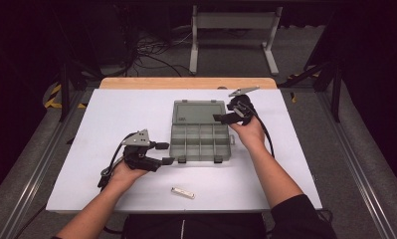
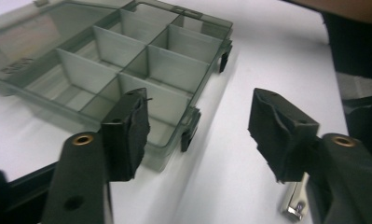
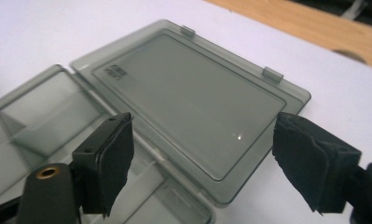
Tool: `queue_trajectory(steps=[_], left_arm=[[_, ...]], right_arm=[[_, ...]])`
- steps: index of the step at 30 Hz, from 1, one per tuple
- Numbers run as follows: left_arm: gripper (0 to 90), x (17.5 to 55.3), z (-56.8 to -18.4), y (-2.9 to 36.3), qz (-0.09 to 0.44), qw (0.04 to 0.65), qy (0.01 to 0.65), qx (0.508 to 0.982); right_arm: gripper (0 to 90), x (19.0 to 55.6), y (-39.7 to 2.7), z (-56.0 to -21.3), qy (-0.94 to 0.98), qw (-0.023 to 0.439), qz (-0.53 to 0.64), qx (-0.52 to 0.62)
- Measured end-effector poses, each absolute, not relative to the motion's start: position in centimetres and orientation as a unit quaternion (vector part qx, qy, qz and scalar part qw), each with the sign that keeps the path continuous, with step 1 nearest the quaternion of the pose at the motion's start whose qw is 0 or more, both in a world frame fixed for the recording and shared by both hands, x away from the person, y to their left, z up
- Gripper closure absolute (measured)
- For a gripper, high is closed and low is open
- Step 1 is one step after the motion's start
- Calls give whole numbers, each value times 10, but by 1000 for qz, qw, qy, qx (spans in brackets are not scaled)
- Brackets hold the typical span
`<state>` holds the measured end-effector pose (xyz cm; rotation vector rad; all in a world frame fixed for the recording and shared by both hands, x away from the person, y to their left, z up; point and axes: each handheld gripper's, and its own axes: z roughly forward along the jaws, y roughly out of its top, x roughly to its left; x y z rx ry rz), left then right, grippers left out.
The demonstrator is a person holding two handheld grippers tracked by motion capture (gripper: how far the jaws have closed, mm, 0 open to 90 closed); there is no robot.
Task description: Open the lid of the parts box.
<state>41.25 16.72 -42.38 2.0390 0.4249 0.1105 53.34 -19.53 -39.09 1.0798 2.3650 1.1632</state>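
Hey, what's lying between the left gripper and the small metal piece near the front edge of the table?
Nothing: in the high view, only bare white table separates the left gripper from the metal piece.

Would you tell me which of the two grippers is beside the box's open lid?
The right gripper: it sits by the flat lid, while the left gripper is by the divided tray's front corner.

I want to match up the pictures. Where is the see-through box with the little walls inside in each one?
High view: the box lies open at the table's middle, lid flat toward the far edge.
Left gripper view: upper left, dividers showing.
Right gripper view: across the middle, mostly the flat lid.
Shared landmark: the white table under it.
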Motion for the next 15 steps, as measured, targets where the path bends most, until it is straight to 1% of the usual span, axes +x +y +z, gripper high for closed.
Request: queue_trajectory(steps=[1, 4, 5, 7, 11, 15], left_arm=[[333, 411, -422, 171, 48, 505, 181, 843], [259, 408, -418, 180, 61, 505, 191, 840], [259, 407, -416, 183, 63, 508, 195, 837], [219, 406, -413, 187, 67, 511, 200, 833], [166, 403, -410, 202, 78, 521, 212, 823], [149, 402, -407, 213, 85, 527, 218, 817]], right_arm=[[203, 530, -195, -388, 822, 148, 408, 370], [198, 515, -196, -378, 819, 156, 426, 352], [198, 515, -196, -378, 819, 156, 426, 352], [195, 506, -196, -373, 818, 157, 435, 342], [192, 492, -197, -368, 818, 161, 446, 326], [186, 480, -199, -363, 813, 160, 462, 315]])
